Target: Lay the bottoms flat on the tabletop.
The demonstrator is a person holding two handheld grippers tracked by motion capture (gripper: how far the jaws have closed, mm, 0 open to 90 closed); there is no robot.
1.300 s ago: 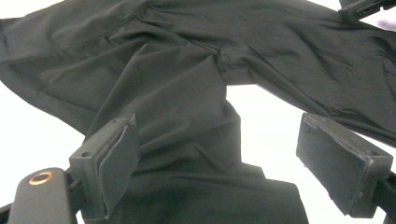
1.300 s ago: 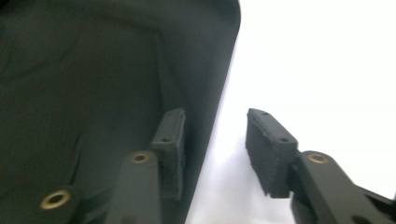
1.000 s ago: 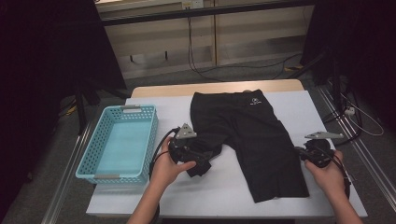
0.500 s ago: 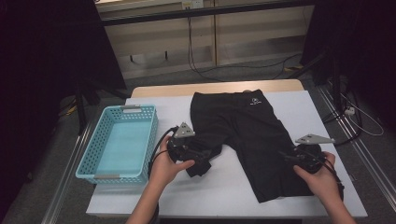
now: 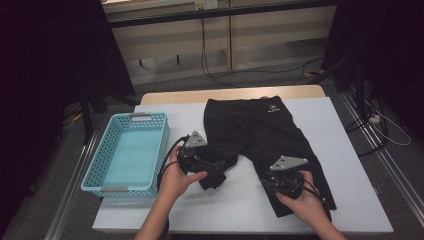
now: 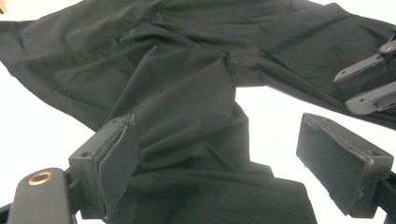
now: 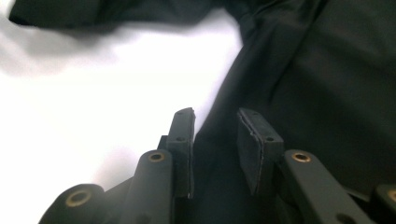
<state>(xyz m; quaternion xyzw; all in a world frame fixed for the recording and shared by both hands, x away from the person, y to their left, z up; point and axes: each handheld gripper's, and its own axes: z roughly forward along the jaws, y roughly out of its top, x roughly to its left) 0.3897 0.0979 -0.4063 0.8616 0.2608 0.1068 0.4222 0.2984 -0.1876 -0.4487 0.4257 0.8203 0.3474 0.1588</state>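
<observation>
Black shorts [image 5: 260, 135] lie flat on the white table [image 5: 235, 207], waistband at the far side. Their left leg is bunched up near my left gripper [image 5: 216, 172]. In the left gripper view that gripper [image 6: 229, 163] stands wide open with the bunched fabric [image 6: 187, 121] lying loose between its jaws. My right gripper [image 5: 274, 182] is at the inner edge of the shorts' right leg. Its jaws [image 7: 217, 144] have just been closing and stand a narrow gap apart, the leg's edge [image 7: 299, 93] beneath and between them, not pinched.
A light blue plastic basket [image 5: 116, 190] sits at the table's left edge, close to my left hand. A wooden strip [image 5: 230, 94] runs along the table's far side. Cables trail on the floor behind and to the right.
My right gripper has travelled left from the table's right side across the shorts' right leg to its inner edge. The left gripper has stayed put.
</observation>
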